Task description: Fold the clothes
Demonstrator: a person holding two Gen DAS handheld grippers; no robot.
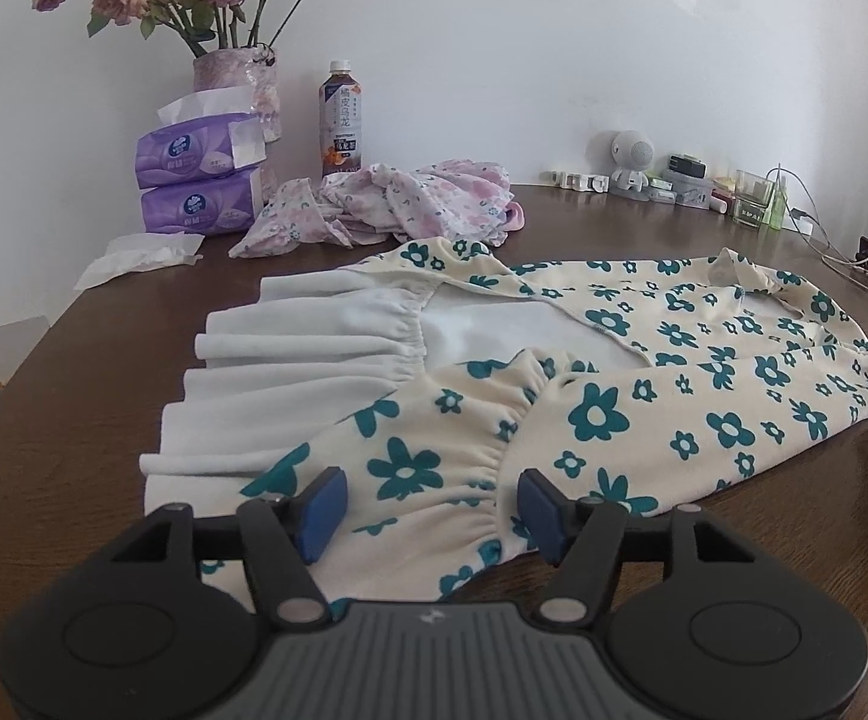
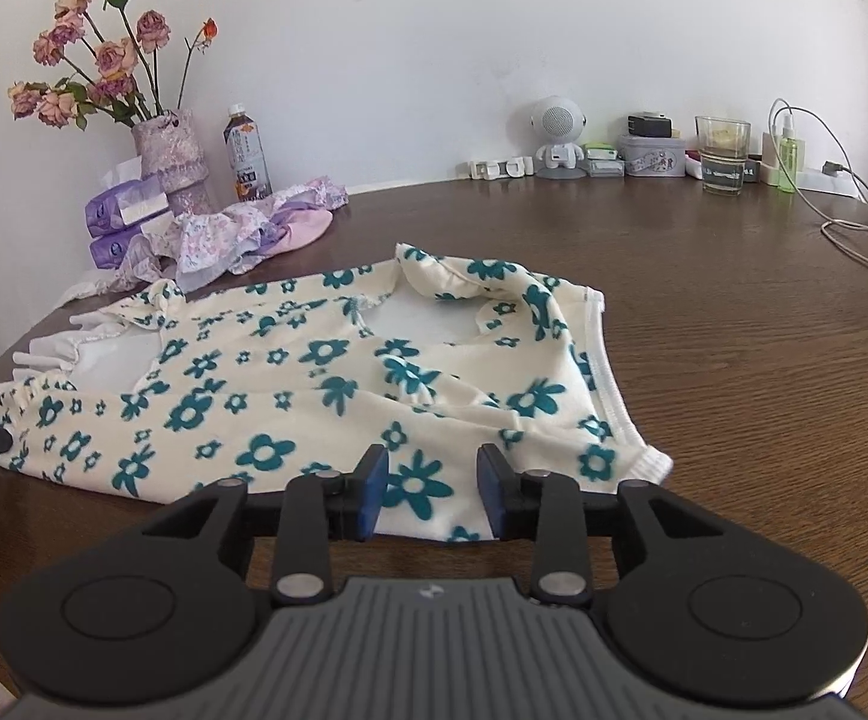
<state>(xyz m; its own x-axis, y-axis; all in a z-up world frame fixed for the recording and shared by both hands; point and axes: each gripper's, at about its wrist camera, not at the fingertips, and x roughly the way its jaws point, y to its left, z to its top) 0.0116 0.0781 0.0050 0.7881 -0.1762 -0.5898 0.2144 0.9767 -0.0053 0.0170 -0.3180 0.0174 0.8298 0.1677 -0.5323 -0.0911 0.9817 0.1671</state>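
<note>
**Floral dress lies crosswise between two open grippers**

The cream dress with teal flowers [image 1: 613, 396] is spread on the brown worktop [image 2: 733, 312], its long axis running left to right: the gathered skirt end at the left, the neckline and shoulders at the right. The near long side appears turned over onto the body, baring the white lining at the far skirt, so the scene fits a lengthwise fold under way as well as a dress merely laid down rumpled.

The left gripper [image 1: 428, 507] hovers over the near skirt edge, jaws wide apart and holding nothing, cloth directly between and below the blue pads. The right gripper [image 2: 432, 489] sits at the near edge of the bodice, jaws also spread and empty. Each is nearest its own end, so any lift of the near edge would be shared between them.

The left view shows the skirt pleats and white lining; the right view shows the open neckline and ribbed hem. Whether the pads touch the cloth is hard to tell. A pink floral garment [image 1: 398, 204] lies crumpled at the far left
</note>
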